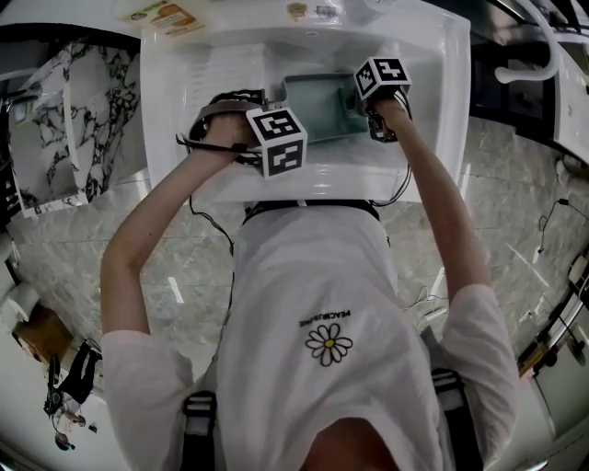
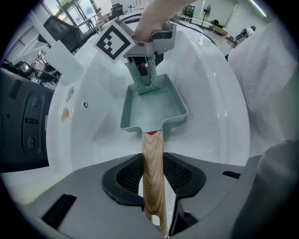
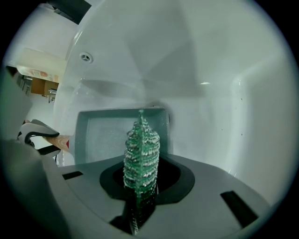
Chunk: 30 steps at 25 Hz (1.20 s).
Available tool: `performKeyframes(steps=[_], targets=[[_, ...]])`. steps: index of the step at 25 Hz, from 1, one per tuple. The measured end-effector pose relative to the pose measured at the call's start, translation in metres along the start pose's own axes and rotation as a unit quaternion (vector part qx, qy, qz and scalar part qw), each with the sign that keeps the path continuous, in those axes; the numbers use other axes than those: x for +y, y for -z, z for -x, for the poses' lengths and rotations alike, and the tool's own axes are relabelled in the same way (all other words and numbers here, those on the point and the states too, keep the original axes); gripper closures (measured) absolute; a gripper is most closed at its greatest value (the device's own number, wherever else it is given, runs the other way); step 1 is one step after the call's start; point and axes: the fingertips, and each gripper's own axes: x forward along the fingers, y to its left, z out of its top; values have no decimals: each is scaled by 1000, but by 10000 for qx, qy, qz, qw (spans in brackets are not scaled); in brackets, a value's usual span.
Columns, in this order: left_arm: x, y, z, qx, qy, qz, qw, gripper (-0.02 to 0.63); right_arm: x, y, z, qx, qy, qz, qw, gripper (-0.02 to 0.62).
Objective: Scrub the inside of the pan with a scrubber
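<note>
A pale teal rectangular pan (image 1: 317, 106) with a wooden handle (image 2: 152, 163) lies in the white sink (image 1: 433, 110). My left gripper (image 2: 153, 186) is shut on that handle and points straight down. My right gripper (image 3: 140, 186) is shut on a green mesh scrubber (image 3: 141, 151). In the left gripper view the scrubber (image 2: 145, 77) hangs from the right gripper (image 2: 148, 58), its lower end at the far end of the pan (image 2: 152, 109). The right gripper view shows the pan's inside (image 3: 105, 133) just beyond the scrubber. In the head view the right gripper (image 1: 368, 115) is over the pan's right end.
The sink's white walls (image 3: 210, 70) rise close around the pan on all sides. An overflow hole (image 3: 85, 57) sits in one wall. Printed packets (image 1: 170, 14) lie on the counter behind the sink. A marble-patterned surface (image 1: 74, 101) stands to the left.
</note>
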Motion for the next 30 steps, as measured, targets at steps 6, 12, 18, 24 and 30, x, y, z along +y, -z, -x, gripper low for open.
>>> performKeyframes(steps=[6, 12, 18, 24, 30], targets=[[0, -1, 1, -16, -4, 21, 10000, 463, 2, -1, 0, 28, -42, -38, 10000, 534], [-3, 0, 1, -31, 12, 24, 10000, 463, 20, 3, -1, 5, -289, -187, 9994, 534], [-3, -1, 1, -34, 14, 21, 10000, 463, 68, 4, 0, -93, -903, -189, 9957, 534], [-2, 0, 1, -10, -1, 32, 10000, 463, 120, 3, 1, -105, -1535, -109, 9880, 534], [-2, -1, 0, -9, -11, 7, 10000, 463, 139, 2, 1, -161, -1735, -128, 9846, 534]])
